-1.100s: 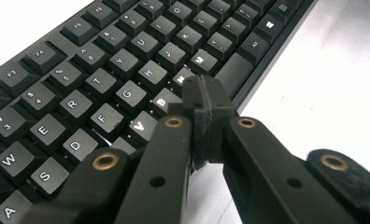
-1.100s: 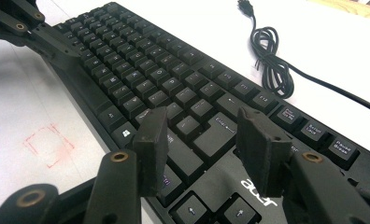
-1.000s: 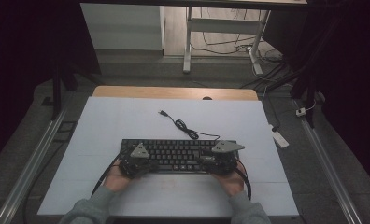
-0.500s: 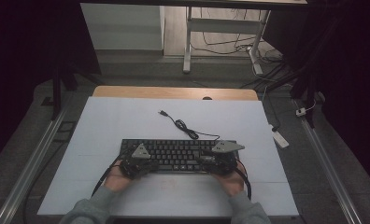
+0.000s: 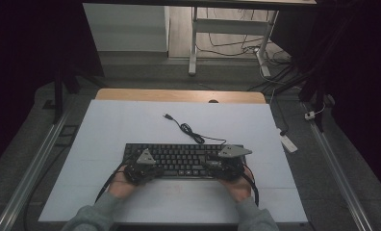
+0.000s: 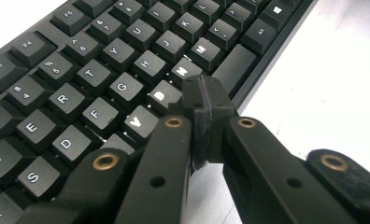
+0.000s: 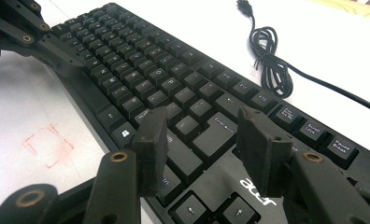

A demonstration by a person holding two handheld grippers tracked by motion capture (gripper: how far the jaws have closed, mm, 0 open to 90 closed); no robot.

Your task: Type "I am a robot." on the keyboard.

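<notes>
Our left gripper has its jaws pressed together with nothing between them, the tips resting over the keyboard near its front edge, by the B and N keys and the space bar; we cannot tell whether they press a key. Our right gripper holds its jaws apart with a wide gap and grips nothing; they hover over the Enter key and the keys beside it, above the arrow keys, and contact is not clear.

The keyboard is black, with white legends and a white "acer" mark above the arrow keys. It lies flat on the near middle of the desk, long side across, with our hands at its two ends. Its black cable runs from the right rear corner, forms a small bundle behind the keyboard and ends in a plug farther back on the white surface.

A faint red square mark shows on the desk in front of the keyboard
</notes>
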